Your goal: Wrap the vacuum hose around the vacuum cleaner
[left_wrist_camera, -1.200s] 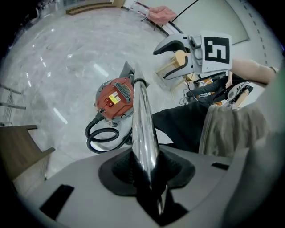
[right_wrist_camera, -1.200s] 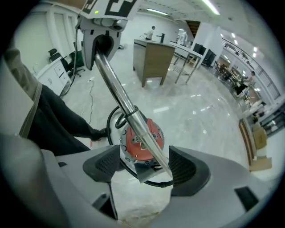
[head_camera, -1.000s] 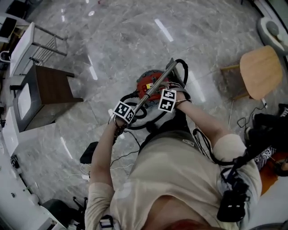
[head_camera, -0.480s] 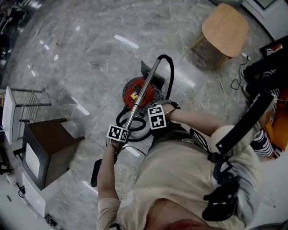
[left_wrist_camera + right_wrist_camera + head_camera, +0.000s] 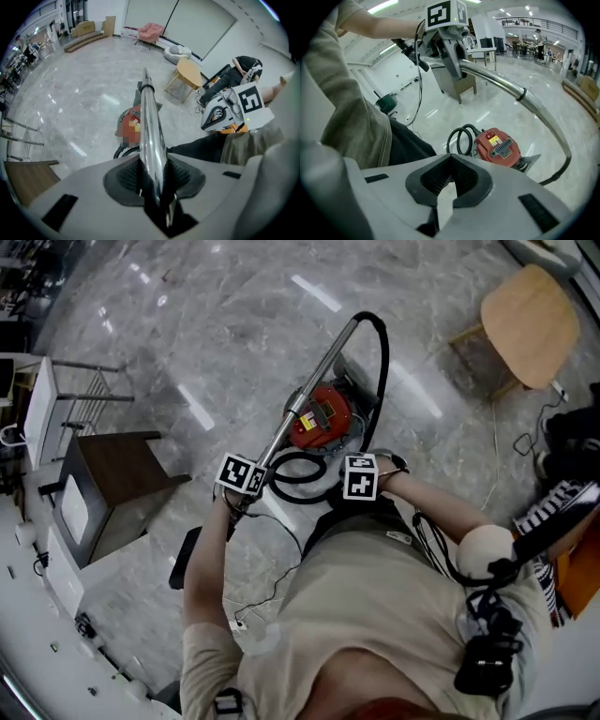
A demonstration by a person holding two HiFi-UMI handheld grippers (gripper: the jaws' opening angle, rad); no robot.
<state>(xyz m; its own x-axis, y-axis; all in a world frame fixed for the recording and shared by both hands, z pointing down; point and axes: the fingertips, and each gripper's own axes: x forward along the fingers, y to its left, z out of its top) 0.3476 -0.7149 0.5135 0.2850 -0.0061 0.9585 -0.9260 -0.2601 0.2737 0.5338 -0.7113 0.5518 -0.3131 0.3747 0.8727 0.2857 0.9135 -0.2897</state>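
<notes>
The left gripper [image 5: 153, 180] is clamped on the shiny metal tube [image 5: 151, 136] of the vacuum, its ribbed pads pressing the tube from both sides. The tube runs straight out past the tips, slanting up and away from the gripper. At its far end it meets the black vacuum hose [image 5: 382, 362], which arches over and drops back toward the machine. The red vacuum cleaner [image 5: 498, 146] sits on the grey marble floor [image 5: 187, 334], below the tube and ahead of the left gripper's tips.

The right gripper [image 5: 449, 187] holds nothing; its jaws are brought together, with only floor showing beyond them. It hangs beside the left gripper, apart from the tube, which crosses above and ahead of it. From this gripper the vacuum cleaner lies ahead and slightly right of the tips. A black loop of hose [image 5: 459, 138] stands against the machine's near side, almost straight ahead of the tips. A wooden chair [image 5: 530, 320] stands well beyond the right gripper, off to its right.
</notes>
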